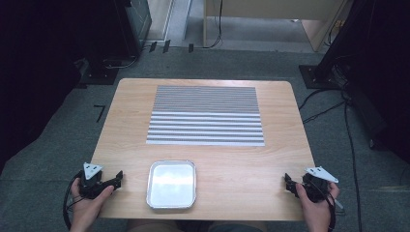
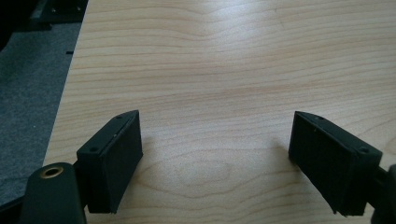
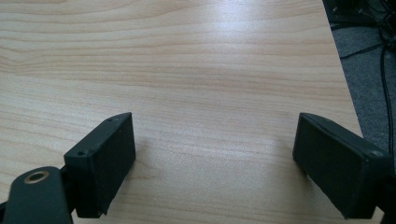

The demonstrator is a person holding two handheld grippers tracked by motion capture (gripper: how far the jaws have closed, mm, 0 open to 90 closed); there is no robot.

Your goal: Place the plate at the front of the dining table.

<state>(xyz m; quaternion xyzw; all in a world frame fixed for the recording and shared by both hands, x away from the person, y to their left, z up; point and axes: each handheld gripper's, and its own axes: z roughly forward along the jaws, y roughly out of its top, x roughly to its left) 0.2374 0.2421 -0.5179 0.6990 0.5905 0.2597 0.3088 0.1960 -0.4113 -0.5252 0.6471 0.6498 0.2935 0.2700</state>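
A shiny metal tray lies empty near the table's front edge, in the middle. A grey-and-white striped mat covers the far half of the wooden table. My left gripper rests at the front left corner, held in a hand, left of the tray. My right gripper rests at the front right corner. In the left gripper view the left gripper stands open over bare wood. The right gripper in its own view is also open, with nothing between its jaws.
Grey carpet surrounds the table. Cables run across the floor at the right. Dark equipment stands at the back left, and light wooden furniture at the back.
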